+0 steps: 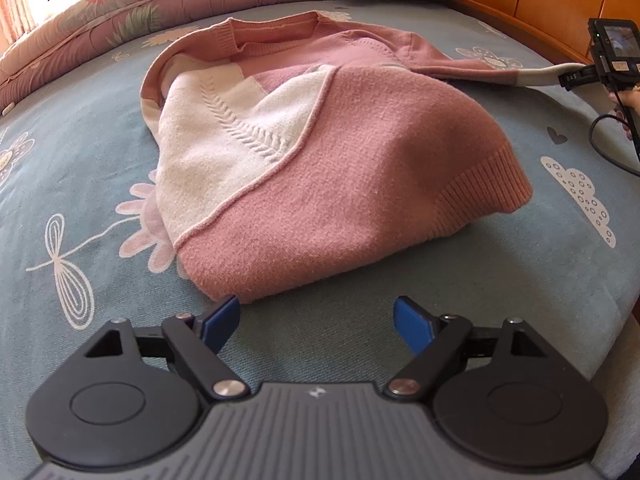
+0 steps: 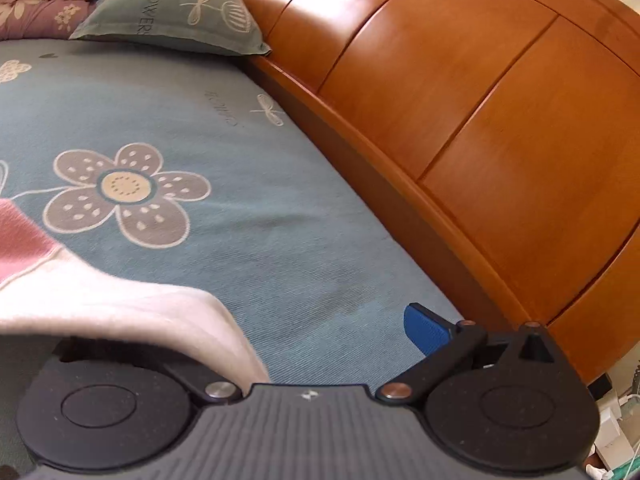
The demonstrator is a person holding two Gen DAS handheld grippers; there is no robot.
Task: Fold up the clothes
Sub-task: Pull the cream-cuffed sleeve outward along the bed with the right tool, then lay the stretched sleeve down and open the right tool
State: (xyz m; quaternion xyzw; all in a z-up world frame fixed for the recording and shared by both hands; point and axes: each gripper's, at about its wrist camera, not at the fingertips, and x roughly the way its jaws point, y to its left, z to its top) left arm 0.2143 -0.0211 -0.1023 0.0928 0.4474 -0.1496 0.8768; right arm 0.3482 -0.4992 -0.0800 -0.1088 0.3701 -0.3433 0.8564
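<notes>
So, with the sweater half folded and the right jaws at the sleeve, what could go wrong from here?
1. The sleeve cuff drapes over one finger of the right gripper, whose jaws look open; it may slip off when lifted.
2. The cable trails on the bed sheet near the sweater and might snag it.
3. The left gripper hangs open, so a sleeve pull could drag the folded body.

The pillow (image 2: 168, 12), lying against the wooden headboard (image 2: 460, 100), bears "FLOWERS" in dark capitals running sideways, its last letter partly cut off in the right wrist view; the bedsheet (image 2: 240, 220), below the pillow and near the headboard, carries a second dark word, too blurred to read; the black device (image 1: 614, 56) beside the headboard shows small labels, illegible.
</notes>
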